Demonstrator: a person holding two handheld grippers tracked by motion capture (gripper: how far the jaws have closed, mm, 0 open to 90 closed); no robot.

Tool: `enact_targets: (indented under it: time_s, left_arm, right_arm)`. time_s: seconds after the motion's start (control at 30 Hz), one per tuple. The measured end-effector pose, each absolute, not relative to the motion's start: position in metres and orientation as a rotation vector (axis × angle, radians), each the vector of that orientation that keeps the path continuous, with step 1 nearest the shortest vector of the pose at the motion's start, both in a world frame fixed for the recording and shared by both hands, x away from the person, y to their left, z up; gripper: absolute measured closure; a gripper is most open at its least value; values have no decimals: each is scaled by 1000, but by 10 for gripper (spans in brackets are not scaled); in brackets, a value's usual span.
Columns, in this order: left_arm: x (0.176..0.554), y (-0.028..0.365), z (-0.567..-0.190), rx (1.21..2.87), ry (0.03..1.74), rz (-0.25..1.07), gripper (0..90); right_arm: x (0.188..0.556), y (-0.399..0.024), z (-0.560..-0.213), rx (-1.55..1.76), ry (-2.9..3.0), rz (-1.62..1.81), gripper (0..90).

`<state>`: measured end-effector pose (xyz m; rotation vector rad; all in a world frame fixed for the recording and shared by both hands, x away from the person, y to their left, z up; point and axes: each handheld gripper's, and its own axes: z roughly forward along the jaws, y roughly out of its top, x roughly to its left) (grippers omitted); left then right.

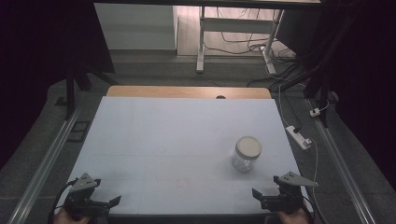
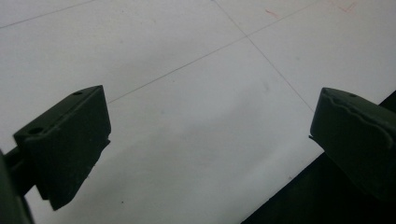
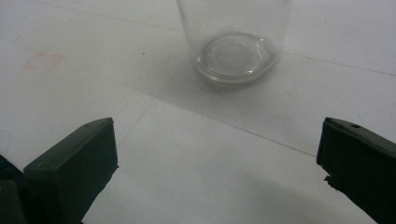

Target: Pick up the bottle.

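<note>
High view: clear glass jar point(image 1: 246, 153) with pale lid stands upright on the white table point(image 1: 163, 140), right of centre. Right tongs point(image 1: 265, 197) at the near edge, just short of the jar, spread wide, holding nothing. Left tongs point(image 1: 105, 204) at the near-left corner, also spread, well apart from the jar.

Black left gripper point(image 1: 110, 202), right gripper point(image 1: 258, 196); grey triangular top plates.

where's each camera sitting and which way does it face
High view: above the person's side, facing forward and down on the table; left gripper, right gripper at the near edge.
Left gripper view: between open jaws, onto bare table.
Right gripper view: between open jaws, toward the glass jar.
Shared: jar in high and right gripper views.
</note>
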<state>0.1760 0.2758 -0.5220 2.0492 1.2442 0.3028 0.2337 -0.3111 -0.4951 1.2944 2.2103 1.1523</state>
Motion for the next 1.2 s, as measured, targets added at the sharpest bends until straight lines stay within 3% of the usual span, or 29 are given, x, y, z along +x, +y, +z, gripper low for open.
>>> enact_targets:
  time_s: [1.2]
  left_arm:
    - [178, 277, -524, 2047, 1280, 250, 0]
  right_arm:
    - [235, -302, -490, 1213, 2210, 1184, 0]
